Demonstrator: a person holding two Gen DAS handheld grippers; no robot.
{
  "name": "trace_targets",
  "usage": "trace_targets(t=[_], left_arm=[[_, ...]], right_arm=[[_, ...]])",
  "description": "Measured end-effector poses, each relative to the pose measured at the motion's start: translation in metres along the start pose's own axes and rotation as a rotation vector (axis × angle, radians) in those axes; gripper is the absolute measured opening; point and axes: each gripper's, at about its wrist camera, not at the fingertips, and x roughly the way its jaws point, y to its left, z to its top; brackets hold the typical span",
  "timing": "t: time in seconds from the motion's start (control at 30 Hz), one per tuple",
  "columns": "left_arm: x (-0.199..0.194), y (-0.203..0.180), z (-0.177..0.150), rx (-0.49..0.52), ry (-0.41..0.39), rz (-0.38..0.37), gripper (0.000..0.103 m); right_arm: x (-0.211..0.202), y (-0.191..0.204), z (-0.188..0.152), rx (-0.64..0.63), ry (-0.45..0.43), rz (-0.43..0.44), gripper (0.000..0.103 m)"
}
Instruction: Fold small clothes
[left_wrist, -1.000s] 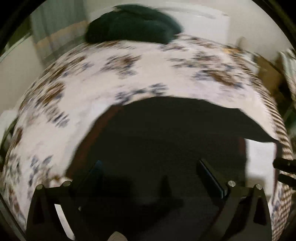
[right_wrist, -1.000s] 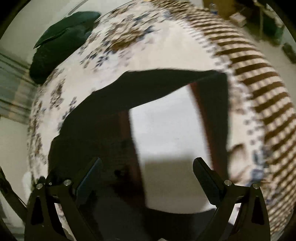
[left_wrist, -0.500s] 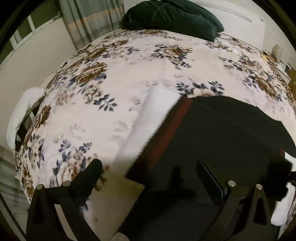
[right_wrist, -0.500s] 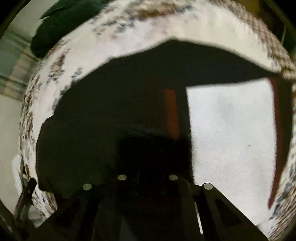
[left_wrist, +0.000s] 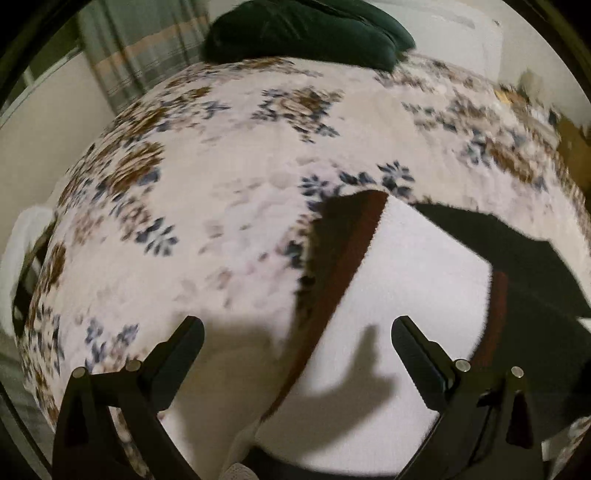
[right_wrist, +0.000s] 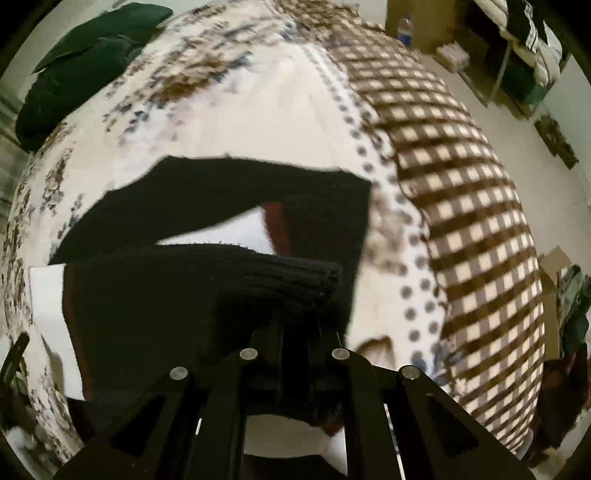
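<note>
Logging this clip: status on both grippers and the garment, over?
Left gripper open, holding nothing. Right gripper shut on sweater, ribbed black edge lifted. Sweater lies on bed; nothing in the way.

Warm, dim indoor light falls from above and behind, throwing a soft-edged shadow onto the white fleece panel of the black-and-maroon garment (left_wrist: 399, 295). Motion blur smears the floral cream bedspread (left_wrist: 229, 206) and the brown checked blanket (right_wrist: 461, 192). Fisheye distortion bulges everything, with dark vignetting at the corners.
</note>
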Motion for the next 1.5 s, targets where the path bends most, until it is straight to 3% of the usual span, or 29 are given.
trace_targets(t=[0.13,0.27,0.4,0.47,0.53,0.67,0.77,0.93,1.03,1.1,1.2,1.33,1.5], left_arm=[[0.032,-0.02,0.006,0.097,0.031,0.048,0.103],[0.039,-0.026,0.006,0.154,0.038,0.048,0.103],[0.038,-0.026,0.004,0.16,0.04,0.04,0.103],[0.036,-0.027,0.005,0.15,0.047,0.033,0.103],[0.027,-0.026,0.005,0.137,0.034,0.015,0.103],[0.013,-0.023,0.006,0.122,-0.002,-0.015,0.103],[0.017,-0.02,0.009,0.108,0.0,-0.018,0.103],[0.059,-0.024,0.008,0.124,0.085,-0.002,0.103],[0.063,-0.024,0.005,0.122,0.097,-0.023,0.103],[0.046,-0.019,0.001,0.111,0.072,-0.052,0.103],[0.002,-0.006,-0.024,0.089,0.027,-0.111,0.103],[-0.04,0.017,-0.074,0.052,0.045,-0.166,0.103],[-0.069,0.045,-0.161,0.069,0.13,-0.136,0.103]], right_arm=[[0.025,-0.018,-0.004,0.018,0.12,0.052,0.015],[0.014,-0.039,-0.01,0.12,0.104,0.145,0.051],[0.015,-0.051,-0.022,0.195,0.1,0.207,0.054],[0.029,-0.051,-0.026,0.21,0.118,0.206,0.054],[0.035,-0.046,-0.028,0.194,0.105,0.182,0.028],[0.015,-0.048,-0.026,0.162,0.012,0.119,0.009],[0.002,-0.049,-0.019,0.158,-0.042,0.063,0.009],[0.03,-0.043,-0.003,0.107,0.046,0.059,0.011],[0.028,-0.052,0.0,0.116,0.071,0.108,0.026],[0.009,-0.064,-0.006,0.143,0.036,0.159,0.056],[-0.018,-0.074,-0.029,0.142,-0.005,0.184,0.072],[-0.034,-0.087,-0.086,0.126,0.021,0.163,0.078],[-0.037,-0.118,-0.188,0.146,0.108,0.142,0.078]])
